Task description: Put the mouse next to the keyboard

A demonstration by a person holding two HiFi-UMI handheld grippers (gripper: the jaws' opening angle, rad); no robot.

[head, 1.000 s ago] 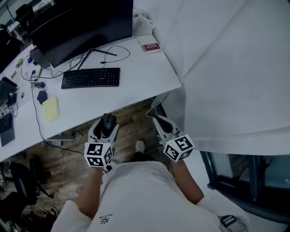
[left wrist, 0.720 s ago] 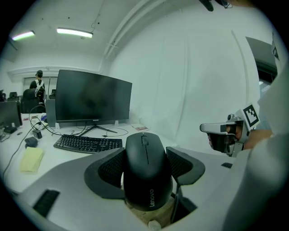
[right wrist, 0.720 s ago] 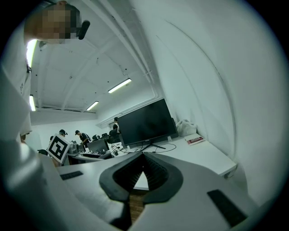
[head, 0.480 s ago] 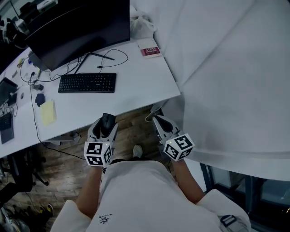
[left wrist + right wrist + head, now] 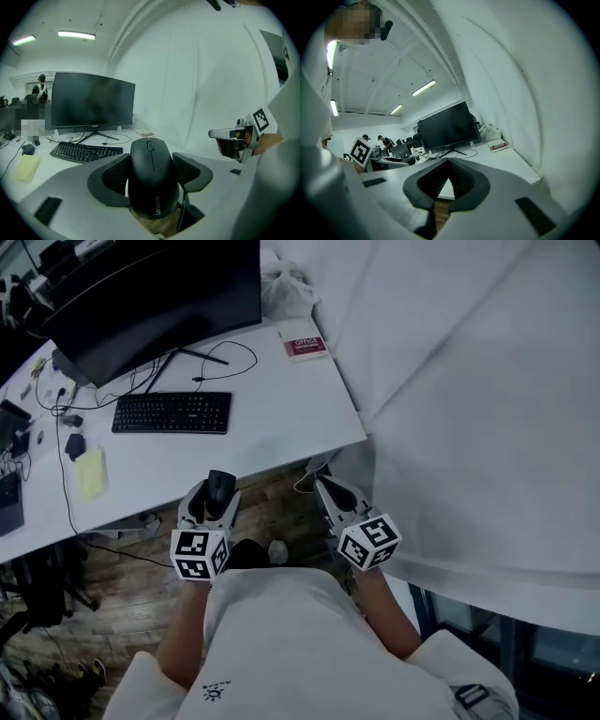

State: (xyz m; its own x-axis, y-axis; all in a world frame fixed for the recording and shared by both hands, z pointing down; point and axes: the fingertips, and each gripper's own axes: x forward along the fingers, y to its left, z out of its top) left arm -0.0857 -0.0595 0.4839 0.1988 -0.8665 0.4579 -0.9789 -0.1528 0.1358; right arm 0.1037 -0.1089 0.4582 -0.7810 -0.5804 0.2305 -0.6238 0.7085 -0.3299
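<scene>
Clearly, the left gripper [image 5: 217, 493] stands wide, its jaws pinching the black mouse [image 5: 153, 173] by both sides, just off the white desk's [image 5: 281, 418] near edge. The keyboard [image 5: 172, 413] lies at eleven o'clock, well apart. At three o'clock, the right gripper [image 5: 325, 487] is pressed together, empty.
</scene>
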